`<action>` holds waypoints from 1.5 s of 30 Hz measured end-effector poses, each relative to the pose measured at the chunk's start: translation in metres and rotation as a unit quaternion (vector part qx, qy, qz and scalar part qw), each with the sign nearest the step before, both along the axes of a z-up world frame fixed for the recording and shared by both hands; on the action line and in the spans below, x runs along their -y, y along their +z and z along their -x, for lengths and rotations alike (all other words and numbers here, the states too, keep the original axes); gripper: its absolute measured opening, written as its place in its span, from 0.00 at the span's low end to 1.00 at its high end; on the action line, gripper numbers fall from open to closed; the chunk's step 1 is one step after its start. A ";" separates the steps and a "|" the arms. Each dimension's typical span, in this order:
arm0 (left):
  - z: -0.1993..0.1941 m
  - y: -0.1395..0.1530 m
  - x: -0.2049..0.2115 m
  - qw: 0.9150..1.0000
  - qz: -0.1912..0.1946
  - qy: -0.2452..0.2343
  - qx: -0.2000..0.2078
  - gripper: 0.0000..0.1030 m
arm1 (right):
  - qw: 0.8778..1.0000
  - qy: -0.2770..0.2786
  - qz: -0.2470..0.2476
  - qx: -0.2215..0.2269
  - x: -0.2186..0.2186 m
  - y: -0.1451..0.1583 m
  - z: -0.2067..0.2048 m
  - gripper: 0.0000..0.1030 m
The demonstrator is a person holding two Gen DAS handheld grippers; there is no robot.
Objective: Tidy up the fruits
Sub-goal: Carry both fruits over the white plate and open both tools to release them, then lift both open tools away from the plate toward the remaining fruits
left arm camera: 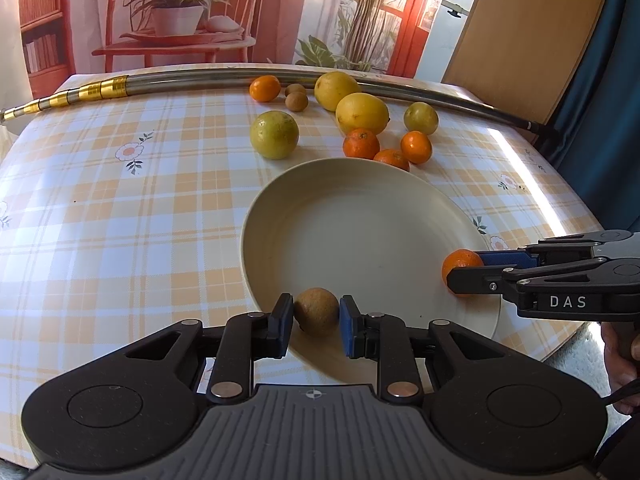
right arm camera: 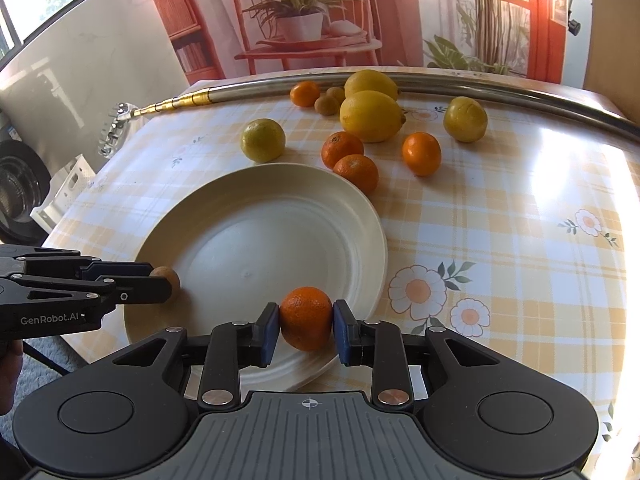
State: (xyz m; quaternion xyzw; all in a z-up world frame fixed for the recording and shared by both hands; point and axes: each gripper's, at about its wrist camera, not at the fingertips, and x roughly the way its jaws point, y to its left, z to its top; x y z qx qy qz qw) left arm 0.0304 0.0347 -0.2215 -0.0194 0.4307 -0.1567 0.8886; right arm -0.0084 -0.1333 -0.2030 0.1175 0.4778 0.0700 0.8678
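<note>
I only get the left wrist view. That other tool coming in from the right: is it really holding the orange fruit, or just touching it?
Observer: Holding it. From the right wrist view, the right gripper has its blue-padded fingers pressed against both sides of the small orange mandarin.
Operator: And that long pole at the back runs off my picture. Where does it end?
Observer: The long steel pole with gold rings ends in a shiny toothed metal head that sticks out past the checked table.
Operator: Anything below that end?
Observer: Yes, a white slatted plastic crate sits lower down, beside the table.
</note>
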 end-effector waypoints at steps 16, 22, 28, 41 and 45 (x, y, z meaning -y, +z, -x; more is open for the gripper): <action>0.000 -0.001 0.000 1.000 0.009 -0.005 -0.002 0.29 | 1.000 0.005 0.010 0.009 -0.005 0.003 0.000 0.36; 0.002 0.000 0.002 1.000 0.008 -0.012 0.005 0.39 | 1.000 -0.001 0.014 0.019 -0.003 0.007 0.003 0.36; 0.002 0.006 0.002 1.000 -0.006 -0.011 0.022 0.49 | 0.999 -0.012 0.018 0.041 0.004 0.016 0.004 0.36; -0.024 0.043 -0.010 0.996 0.010 0.018 0.085 0.60 | 0.994 -0.063 0.038 0.081 0.044 0.034 -0.007 0.37; -0.036 0.058 -0.012 0.994 -0.016 0.032 0.107 0.64 | 0.991 -0.081 0.037 0.095 0.064 0.043 -0.015 0.41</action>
